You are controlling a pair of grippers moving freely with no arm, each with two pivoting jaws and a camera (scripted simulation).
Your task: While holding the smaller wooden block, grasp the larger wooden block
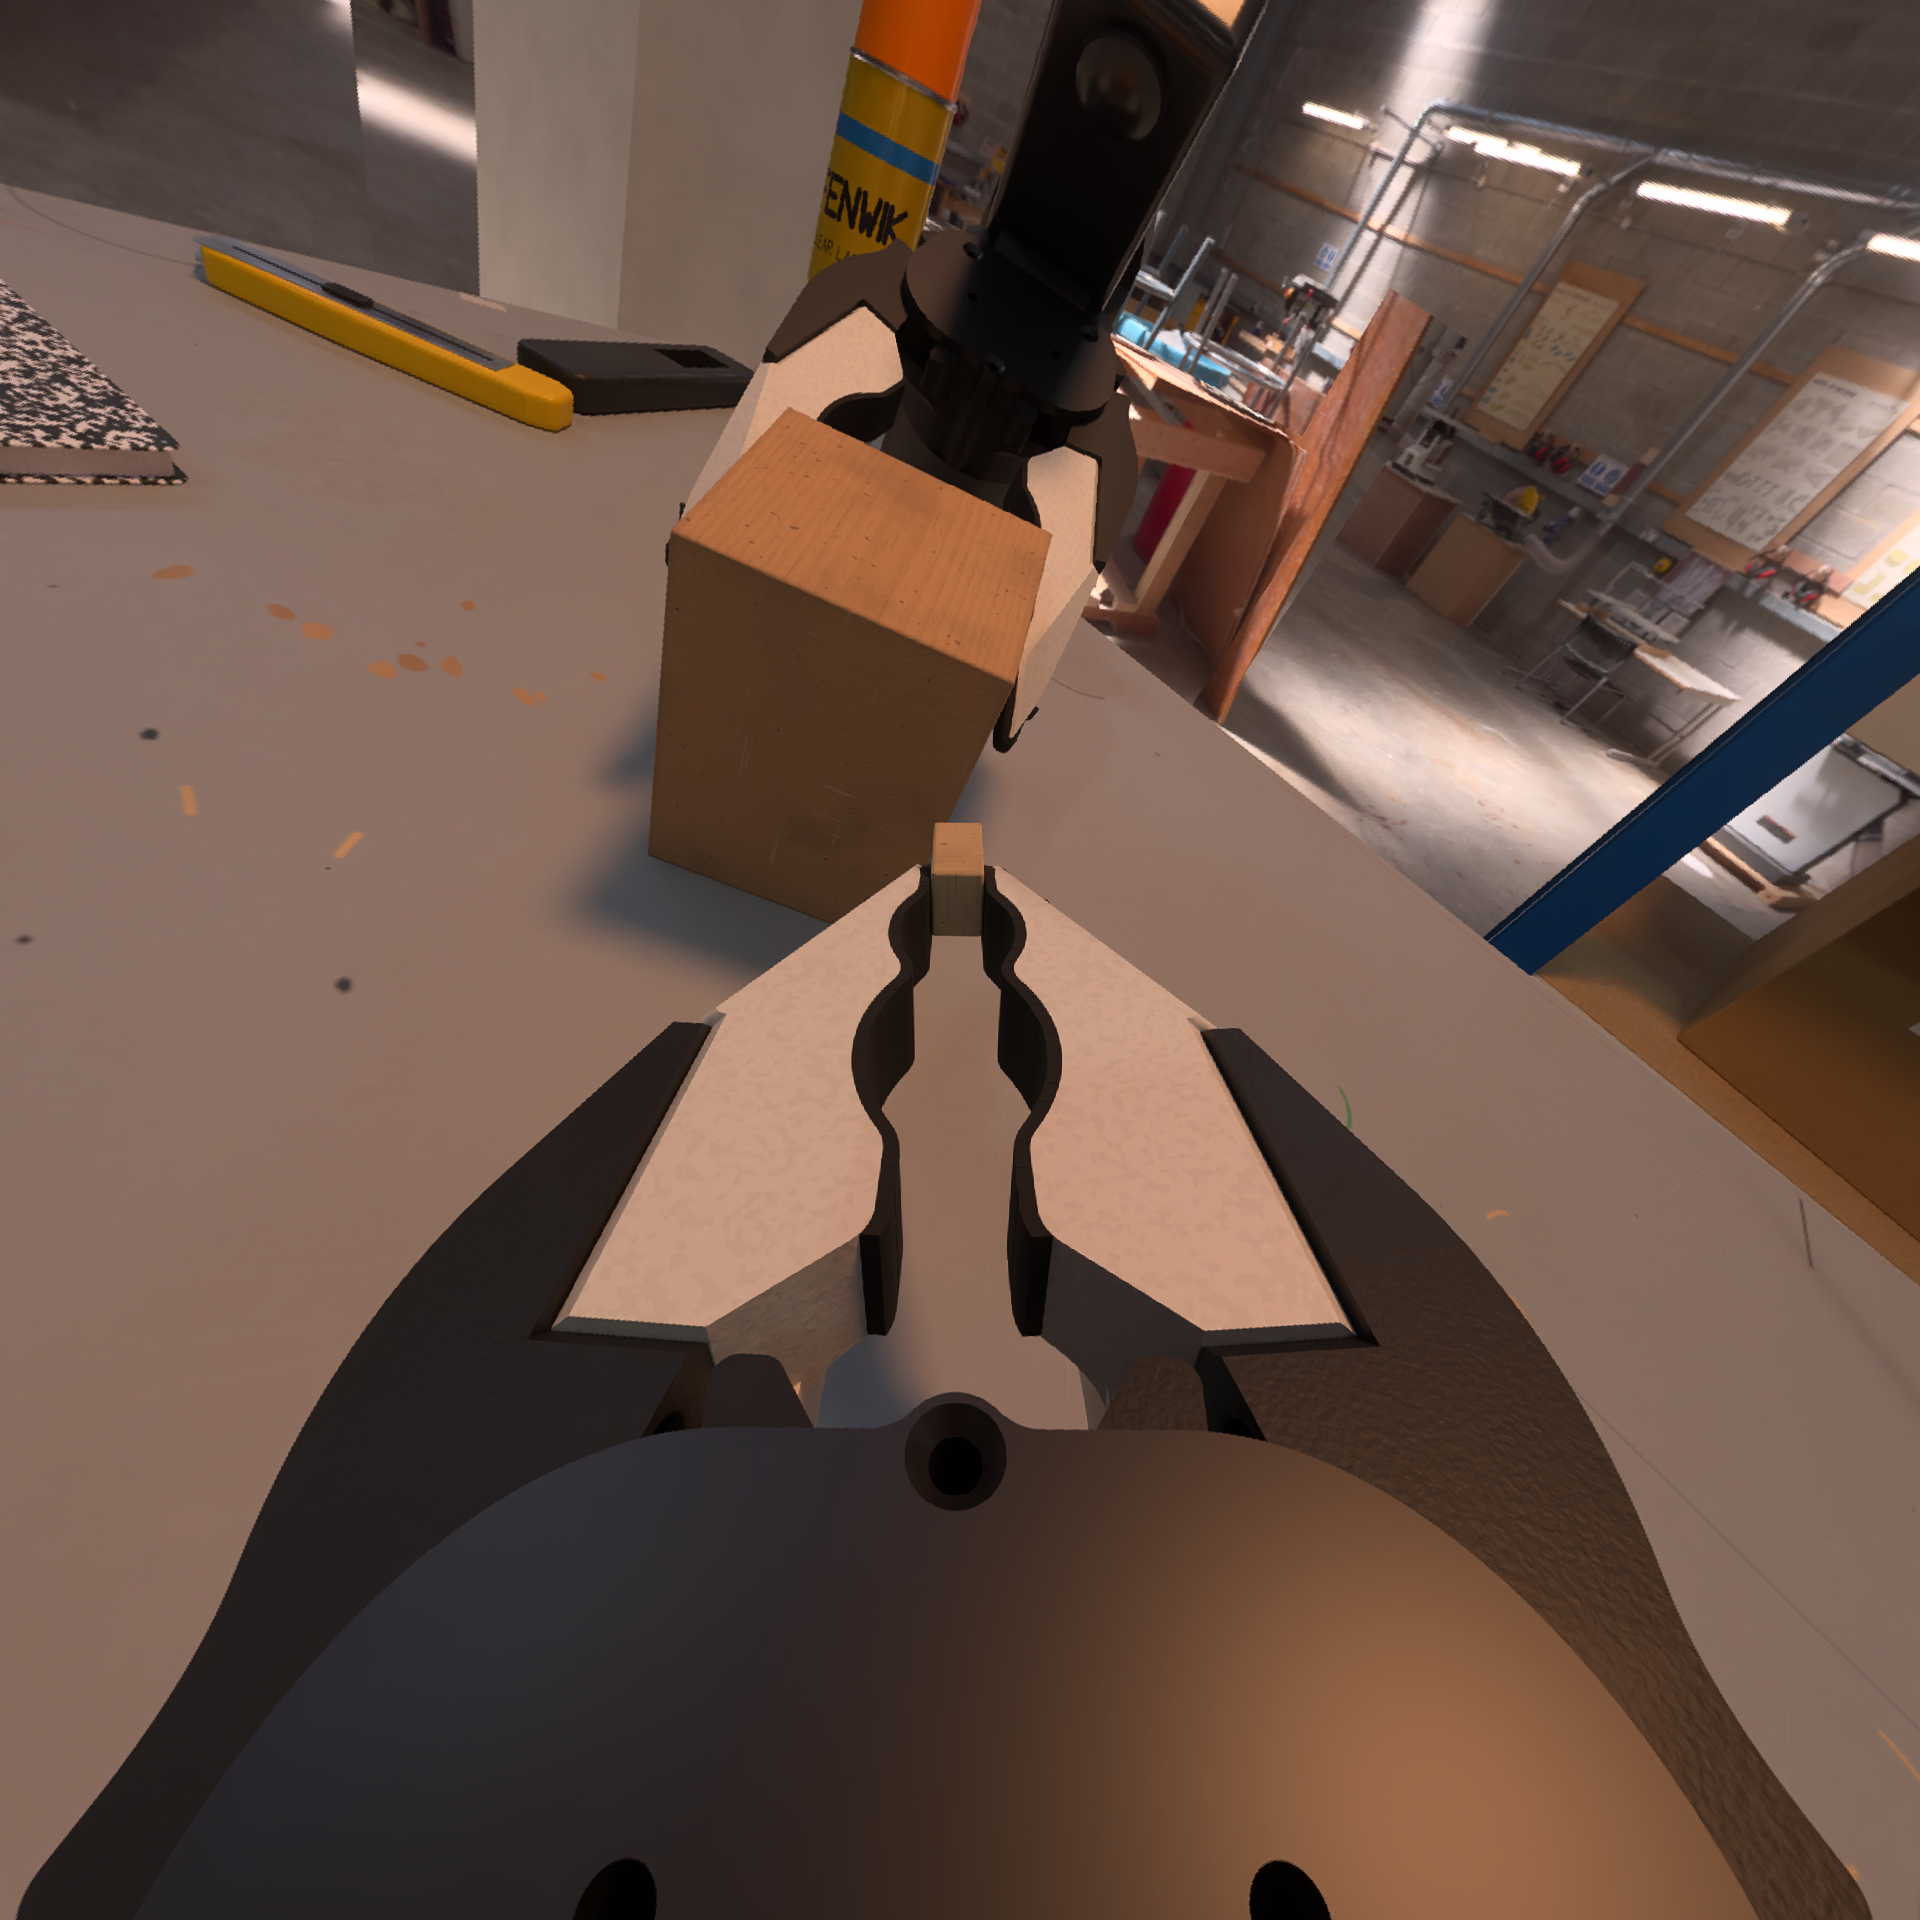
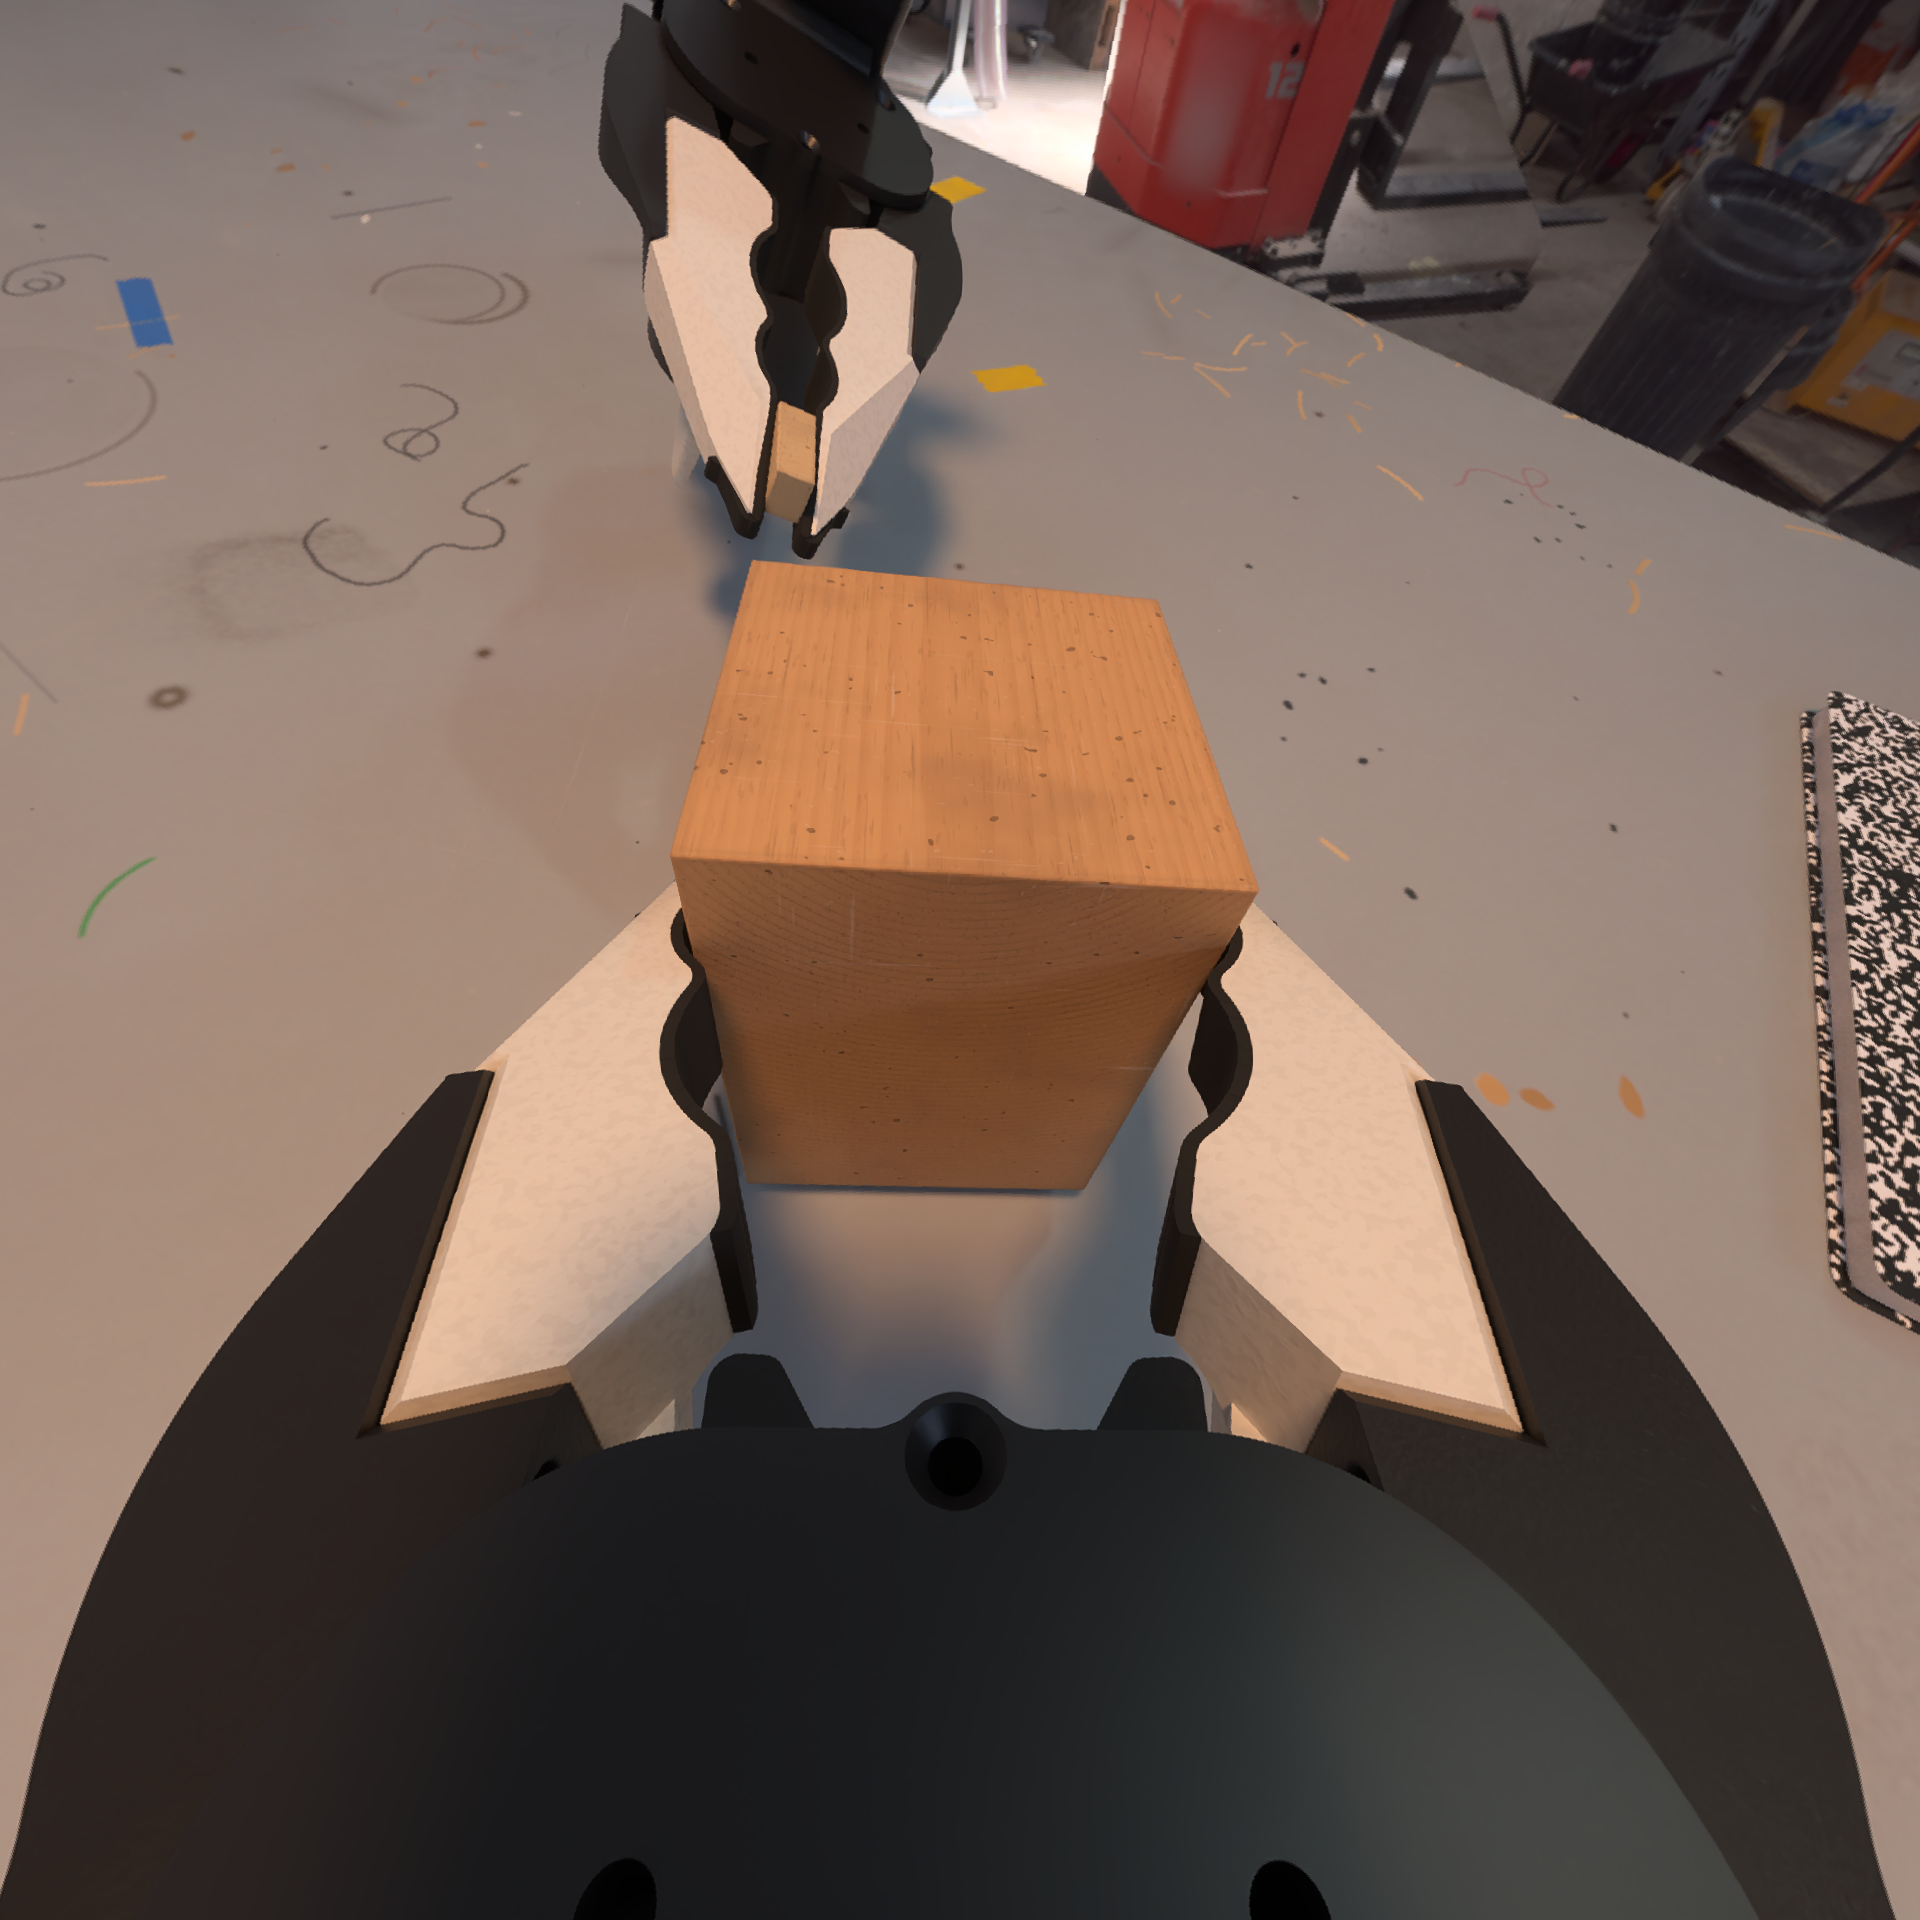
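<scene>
Wooden small block sits pinched at the left claw tips, just short of the big block on the worktop. Right view: right claw straddles it, fingertips touching its sides — shallow contact, could slip.

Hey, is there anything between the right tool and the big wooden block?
Nothing visible. The right tool already straddles the big wooden block, one finger against each side. The left tool, holding the small block, sits beyond the block's far side, apart from it.
</scene>
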